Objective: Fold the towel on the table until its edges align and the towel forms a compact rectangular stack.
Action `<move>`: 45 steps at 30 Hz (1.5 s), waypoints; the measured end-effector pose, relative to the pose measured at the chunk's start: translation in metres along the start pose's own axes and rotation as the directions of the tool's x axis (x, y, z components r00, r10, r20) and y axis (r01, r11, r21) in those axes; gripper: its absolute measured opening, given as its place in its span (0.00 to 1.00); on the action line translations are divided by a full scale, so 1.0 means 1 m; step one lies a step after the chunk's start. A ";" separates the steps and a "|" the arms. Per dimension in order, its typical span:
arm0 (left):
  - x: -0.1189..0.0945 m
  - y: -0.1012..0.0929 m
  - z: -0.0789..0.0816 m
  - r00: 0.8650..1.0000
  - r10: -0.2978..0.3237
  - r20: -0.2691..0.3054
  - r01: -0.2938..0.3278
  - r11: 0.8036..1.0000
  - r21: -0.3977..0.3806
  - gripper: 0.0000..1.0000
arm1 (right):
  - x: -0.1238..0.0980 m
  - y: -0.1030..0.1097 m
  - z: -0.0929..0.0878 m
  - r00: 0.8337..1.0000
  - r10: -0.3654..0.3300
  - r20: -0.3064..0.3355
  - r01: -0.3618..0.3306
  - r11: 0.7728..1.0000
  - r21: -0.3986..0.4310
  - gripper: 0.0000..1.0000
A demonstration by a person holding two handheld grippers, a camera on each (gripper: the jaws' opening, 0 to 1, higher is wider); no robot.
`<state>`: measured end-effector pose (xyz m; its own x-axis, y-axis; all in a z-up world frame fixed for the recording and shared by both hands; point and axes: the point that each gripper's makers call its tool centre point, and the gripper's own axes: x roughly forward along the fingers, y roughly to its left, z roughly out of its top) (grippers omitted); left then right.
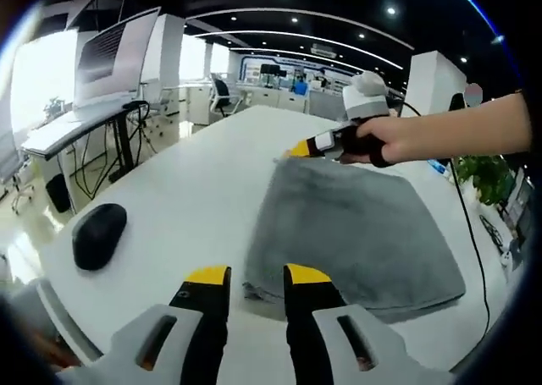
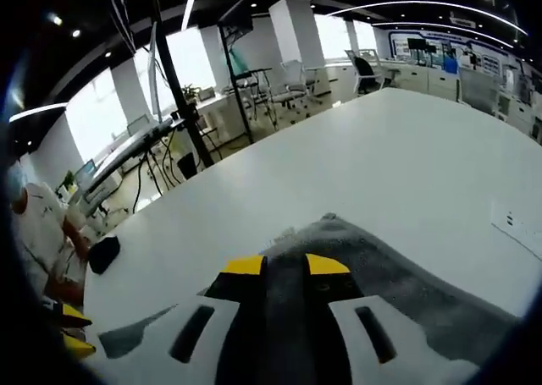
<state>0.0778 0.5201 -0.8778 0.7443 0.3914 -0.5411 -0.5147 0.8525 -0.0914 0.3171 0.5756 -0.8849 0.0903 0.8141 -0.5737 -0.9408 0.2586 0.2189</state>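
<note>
Grey towel (image 1: 356, 233) folded flat on white tabletop (image 1: 195, 190). Left tongs (image 1: 257, 277) narrowly parted just off its near edge. Right tongs (image 2: 285, 266) pinched on far corner. Black mouse (image 1: 99, 235) lying left.

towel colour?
Plain grey towel, no pattern; the left gripper view shows it best.

I log a black computer mouse (image 1: 99, 235) lying on the white tabletop (image 1: 195, 190) near its left edge, and in the right gripper view I see it (image 2: 103, 254) again at the tabletop's (image 2: 406, 156) far left side. A black cable (image 1: 471, 233) runs along the tabletop's right side, and beyond that edge I note a green potted plant (image 1: 484, 175). Behind the tabletop I see a desk with a large monitor (image 1: 114, 55), office chairs (image 1: 222, 93) and white pillars (image 1: 434, 80).
</note>
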 end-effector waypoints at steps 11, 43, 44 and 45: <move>0.001 -0.045 0.002 0.992 -0.125 -0.031 0.127 0.989 0.080 0.45 | -0.028 -0.007 -0.012 0.996 0.067 -0.059 -0.071 0.994 -0.080 0.32; -0.010 -0.227 -0.011 0.834 -0.527 -0.165 0.552 0.793 0.257 0.56 | -0.135 -0.118 -0.062 0.992 -0.024 -0.124 0.014 0.996 -0.084 0.36; -0.011 -0.232 -0.014 0.825 -0.536 -0.179 0.565 0.783 0.260 0.57 | -0.139 -0.123 -0.064 0.992 -0.032 -0.125 0.022 0.996 -0.083 0.36; -0.012 -0.240 -0.016 0.816 -0.548 -0.186 0.579 0.773 0.262 0.57 | -0.142 -0.125 -0.065 0.992 -0.035 -0.125 0.025 0.996 -0.083 0.36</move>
<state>0.1854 0.3052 -0.8624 0.8100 -0.2122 -0.5466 0.1442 0.9757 -0.1651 0.4007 0.3938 -0.8823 0.0818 0.7330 -0.6753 -0.9621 0.2349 0.1384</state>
